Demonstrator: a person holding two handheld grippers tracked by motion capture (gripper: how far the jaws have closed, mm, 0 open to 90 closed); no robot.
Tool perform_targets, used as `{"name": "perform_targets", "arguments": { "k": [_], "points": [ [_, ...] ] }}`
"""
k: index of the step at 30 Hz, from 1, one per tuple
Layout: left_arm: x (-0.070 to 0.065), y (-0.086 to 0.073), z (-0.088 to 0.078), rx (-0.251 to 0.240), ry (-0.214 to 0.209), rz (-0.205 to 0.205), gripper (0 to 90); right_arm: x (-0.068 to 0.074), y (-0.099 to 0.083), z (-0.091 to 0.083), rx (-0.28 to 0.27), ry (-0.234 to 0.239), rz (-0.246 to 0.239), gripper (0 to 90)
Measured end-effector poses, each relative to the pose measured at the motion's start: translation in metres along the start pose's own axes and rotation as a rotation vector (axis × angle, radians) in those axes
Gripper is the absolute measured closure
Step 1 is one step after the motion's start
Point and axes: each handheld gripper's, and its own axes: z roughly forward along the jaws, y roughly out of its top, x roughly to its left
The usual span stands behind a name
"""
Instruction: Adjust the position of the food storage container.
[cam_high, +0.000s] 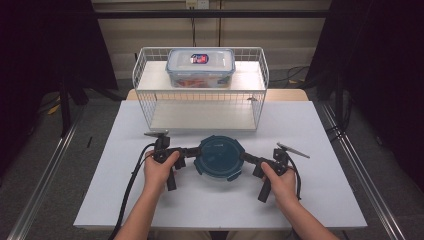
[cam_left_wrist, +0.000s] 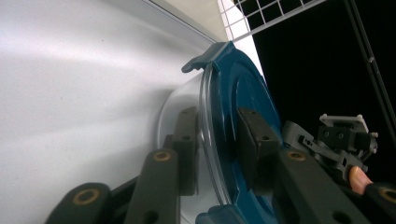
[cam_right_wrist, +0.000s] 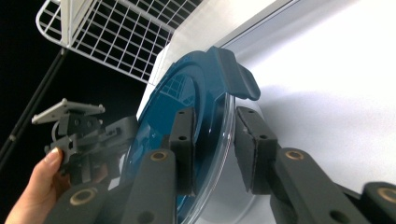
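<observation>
The label on the lidded box is too small to read.

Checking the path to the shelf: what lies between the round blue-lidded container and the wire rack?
Only bare white table separates the round container from the wire rack, as the high view shows.

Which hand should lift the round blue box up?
Probably both together: the left gripper and the right gripper each have fingers around opposite rims of the round container. Neither looks better placed.
</observation>
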Motion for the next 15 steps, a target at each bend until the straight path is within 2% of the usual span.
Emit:
{"name": "perform_targets", "arguments": {
  "k": [1, 3, 4, 6, 10, 15],
  "points": [
    [0.0000, 0.0000, 0.0000, 0.000, 0.000, 0.000, 73.5, 0.0000, 0.0000, 0.0000, 0.000, 0.000, 0.000, 71.2],
    [-0.0005, -0.0006, -0.0009, 0.005, -0.006, -0.007, 73.7, -0.0001, -0.0010, -0.0005, -0.011, -0.002, 0.046, 72.3],
    [-0.0017, -0.0017, 0.0000, -0.014, 0.006, -0.017, 73.8, 0.0000, -0.0016, -0.0005, -0.015, -0.001, 0.053, 72.5],
    [-0.0021, -0.0024, -0.0008, -0.015, 0.014, -0.021, 74.2, -0.0015, -0.0027, -0.0003, -0.034, 0.008, 0.084, 73.5],
    [-0.0042, -0.0046, -0.0007, -0.040, 0.025, -0.036, 74.4, -0.0027, -0.0035, 0.0002, -0.045, 0.014, 0.110, 74.1],
    [-0.0072, -0.0044, -0.0020, -0.046, 0.036, -0.028, 74.7, -0.0028, -0.0039, 0.0012, -0.057, 0.019, 0.131, 74.6]
  ]
}}
